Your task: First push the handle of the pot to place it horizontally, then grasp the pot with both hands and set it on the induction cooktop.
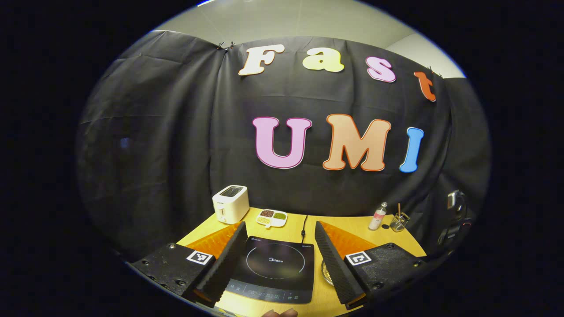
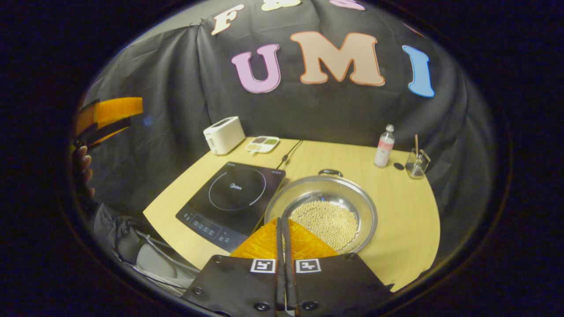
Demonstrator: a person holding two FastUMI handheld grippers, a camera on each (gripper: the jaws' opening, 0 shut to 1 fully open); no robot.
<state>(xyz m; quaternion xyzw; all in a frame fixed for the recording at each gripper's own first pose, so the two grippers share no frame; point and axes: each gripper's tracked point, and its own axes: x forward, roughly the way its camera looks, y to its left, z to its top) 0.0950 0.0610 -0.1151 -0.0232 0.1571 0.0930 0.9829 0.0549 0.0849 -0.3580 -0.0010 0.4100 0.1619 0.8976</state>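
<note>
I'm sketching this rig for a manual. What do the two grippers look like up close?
Each gripper, the left gripper and the right gripper, has a dark, bolted body carrying two square black-and-white tag markers, one per finger. The fingers are wedge-shaped, with ribbed inner faces on the left one. No cables show on either.

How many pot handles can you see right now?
1: a dark loop handle on the far rim of the pot, facing the wall. The near rim sits behind the right tongs, possibly hiding another.
</note>
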